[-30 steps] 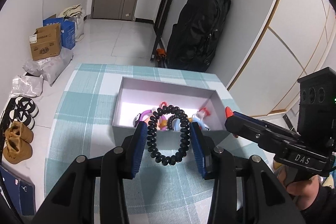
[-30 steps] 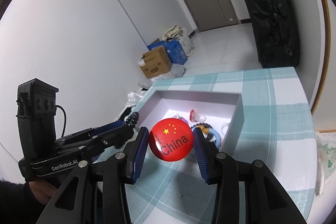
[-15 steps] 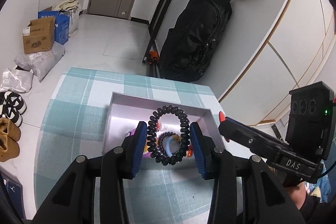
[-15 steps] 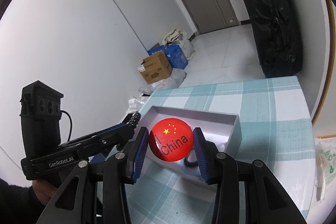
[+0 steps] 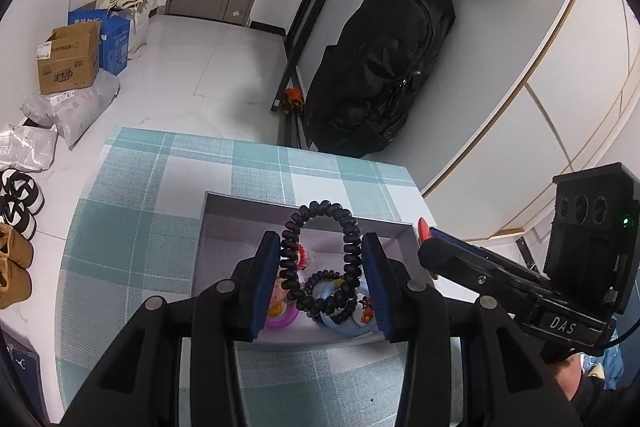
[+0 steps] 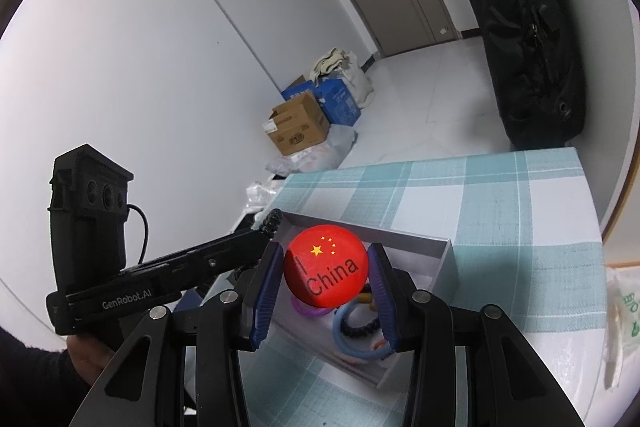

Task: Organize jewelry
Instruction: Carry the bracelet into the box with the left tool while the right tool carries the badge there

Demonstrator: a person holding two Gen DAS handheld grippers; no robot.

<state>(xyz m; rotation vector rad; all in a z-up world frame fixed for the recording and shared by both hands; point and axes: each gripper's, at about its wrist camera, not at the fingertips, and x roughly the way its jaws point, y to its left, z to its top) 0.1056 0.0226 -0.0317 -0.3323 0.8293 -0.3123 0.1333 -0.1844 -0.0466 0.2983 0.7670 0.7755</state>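
Teal-checked tablecloth (image 5: 132, 227) under grey box (image 5: 240, 205); white tiled floor (image 5: 208, 67) beyond.

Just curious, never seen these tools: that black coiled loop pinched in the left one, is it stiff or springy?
Probably springy: the black coiled loop looks squeezed narrow between the left gripper fingers. Its ridged coils likely resist slipping. It seems light and may bounce when dropped into the box.

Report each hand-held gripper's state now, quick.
Left hand-held gripper: shut on the black spiral hair tie, over the grey box.
Right hand-held gripper: shut on the red China badge.
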